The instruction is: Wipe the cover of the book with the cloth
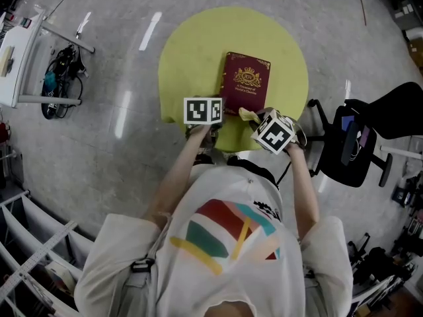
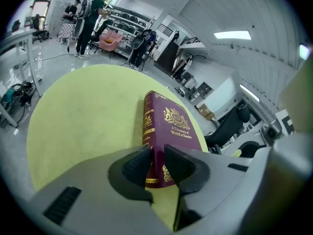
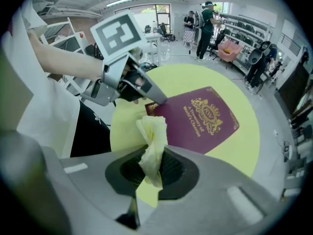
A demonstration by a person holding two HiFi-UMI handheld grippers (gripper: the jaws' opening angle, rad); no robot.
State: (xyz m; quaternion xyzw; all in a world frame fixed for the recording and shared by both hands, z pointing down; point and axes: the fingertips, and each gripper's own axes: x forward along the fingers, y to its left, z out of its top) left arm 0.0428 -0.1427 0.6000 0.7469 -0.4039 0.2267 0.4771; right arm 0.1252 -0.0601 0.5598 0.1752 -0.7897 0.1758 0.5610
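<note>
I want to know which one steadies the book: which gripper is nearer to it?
Left. The left gripper has its jaws on the book's near corner; the right gripper, holding the cloth, sits just short of the book's near edge.

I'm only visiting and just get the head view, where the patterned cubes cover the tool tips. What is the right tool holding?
Observer: The right gripper is clamped on a bunched pale yellow cloth that sticks up past its jaws.
Operator: And the left tool?
Observer: The left gripper has the near spine corner of the maroon book between its jaws, and the pads look pressed on it.
Operator: Can you read the book?
Observer: Yes, the gold title says "A Treasury of World's Classics".
</note>
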